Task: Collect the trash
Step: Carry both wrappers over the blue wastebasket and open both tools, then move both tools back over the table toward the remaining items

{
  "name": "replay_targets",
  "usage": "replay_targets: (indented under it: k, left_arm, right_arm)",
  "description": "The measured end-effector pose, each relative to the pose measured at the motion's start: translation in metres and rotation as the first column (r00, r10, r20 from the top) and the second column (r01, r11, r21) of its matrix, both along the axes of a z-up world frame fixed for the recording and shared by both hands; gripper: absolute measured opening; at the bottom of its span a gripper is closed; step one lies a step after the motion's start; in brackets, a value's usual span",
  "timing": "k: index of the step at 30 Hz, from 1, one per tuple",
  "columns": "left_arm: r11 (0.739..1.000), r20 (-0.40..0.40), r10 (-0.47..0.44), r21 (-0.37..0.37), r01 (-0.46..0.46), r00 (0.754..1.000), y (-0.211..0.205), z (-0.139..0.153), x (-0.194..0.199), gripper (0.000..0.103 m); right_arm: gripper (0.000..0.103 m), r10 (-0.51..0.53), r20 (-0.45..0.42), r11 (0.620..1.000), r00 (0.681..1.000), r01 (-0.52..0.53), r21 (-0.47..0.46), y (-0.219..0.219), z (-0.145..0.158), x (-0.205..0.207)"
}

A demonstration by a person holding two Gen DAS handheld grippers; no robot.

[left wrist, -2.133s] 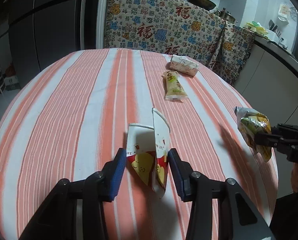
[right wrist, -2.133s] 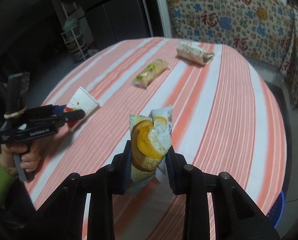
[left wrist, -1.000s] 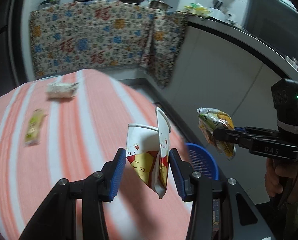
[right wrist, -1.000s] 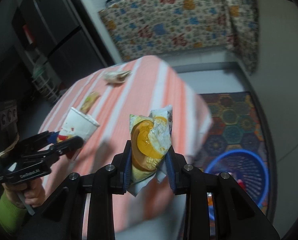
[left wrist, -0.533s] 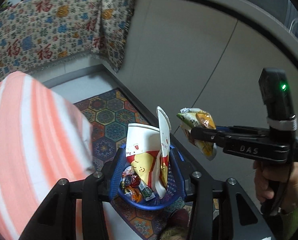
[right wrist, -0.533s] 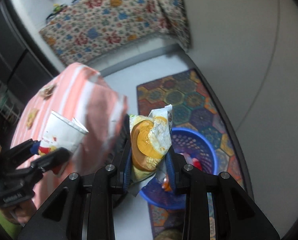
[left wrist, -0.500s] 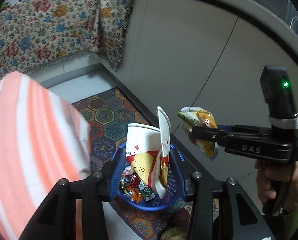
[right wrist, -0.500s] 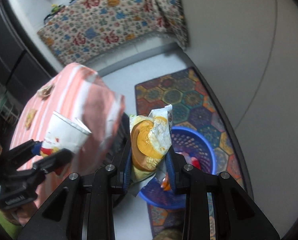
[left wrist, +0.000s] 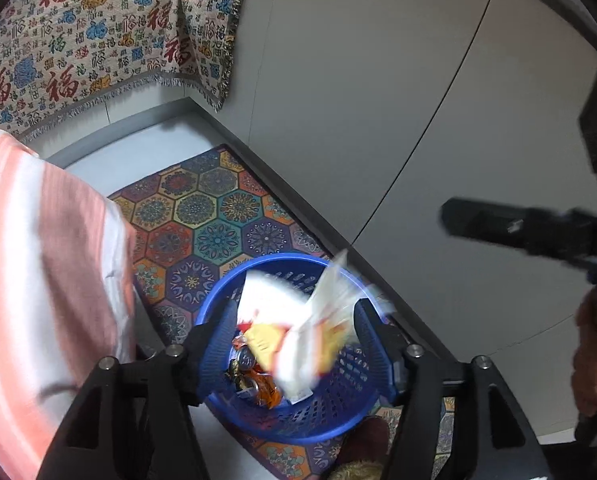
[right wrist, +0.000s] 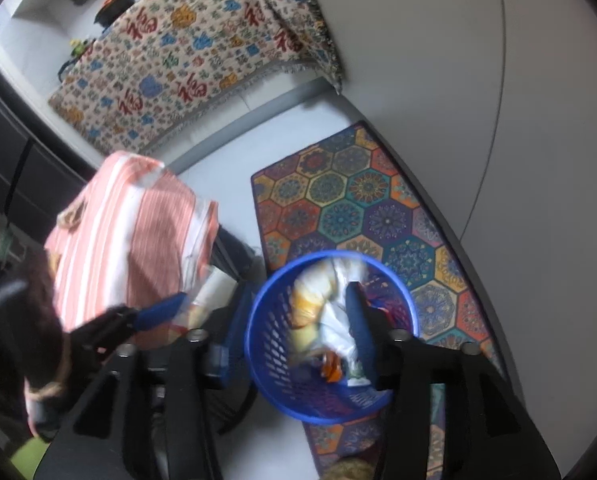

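Note:
A blue plastic basket (left wrist: 338, 412) stands on the floor below both grippers; it also shows in the right wrist view (right wrist: 266, 360). My left gripper (left wrist: 294, 332) is open above it, and the crushed paper cup (left wrist: 286, 320) is blurred, falling between the jaws into the basket. My right gripper (right wrist: 298, 316) is open above the basket, and the yellow snack wrapper (right wrist: 314, 308) is blurred, dropping into it. Several wrappers (left wrist: 254, 380) lie inside the basket.
The striped orange table (left wrist: 30, 280) is to the left, close to the basket. A patterned hexagon rug (right wrist: 358, 208) lies under the basket. A grey cabinet wall (left wrist: 378, 100) rises on the right. A patterned cloth (right wrist: 186, 60) hangs at the back.
Both grippers have opened over the basket. The paper cup and the snack wrapper have left the jaws and are falling into it.

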State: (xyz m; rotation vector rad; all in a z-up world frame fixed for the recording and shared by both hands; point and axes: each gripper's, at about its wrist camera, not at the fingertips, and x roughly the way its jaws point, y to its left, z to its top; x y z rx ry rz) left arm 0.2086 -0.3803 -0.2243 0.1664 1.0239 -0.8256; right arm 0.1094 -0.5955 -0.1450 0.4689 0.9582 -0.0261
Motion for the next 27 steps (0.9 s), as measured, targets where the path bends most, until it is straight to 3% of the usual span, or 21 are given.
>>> replay_targets:
  k: [8, 14, 17, 22, 27]
  left_arm:
    - [0.999, 0.010, 0.041, -0.006, -0.041, 0.999, 0.016, 0.007, -0.002, 0.063]
    - [0.996, 0.059, 0.077, -0.045, -0.074, 0.995, 0.064, 0.054, -0.028, 0.063]
    - [0.993, 0.107, 0.107, -0.052, -0.102, 0.989, 0.110, 0.076, -0.042, 0.070]
    - [0.977, 0.157, 0.212, 0.004, -0.215, 0.965, 0.210, 0.089, -0.050, 0.070]
    - [0.904, 0.201, 0.392, 0.099, -0.417, 0.898, 0.319, 0.082, -0.033, 0.070]
  right_arm:
    - [0.069, -0.009, 0.029, 0.997, 1.000, 0.011, -0.076, 0.005, 0.013, -0.003]
    - [0.085, 0.015, 0.036, 0.977, 0.999, -0.007, -0.213, 0.029, 0.022, 0.001]
    - [0.087, 0.043, 0.053, 0.960, 0.998, -0.027, -0.279, 0.048, 0.030, 0.004]
    - [0.088, 0.136, 0.109, 0.946, 0.985, -0.096, -0.310, 0.108, 0.045, 0.011]
    - [0.090, 0.334, 0.151, 0.917, 0.931, -0.284, -0.280, 0.211, 0.049, 0.014]
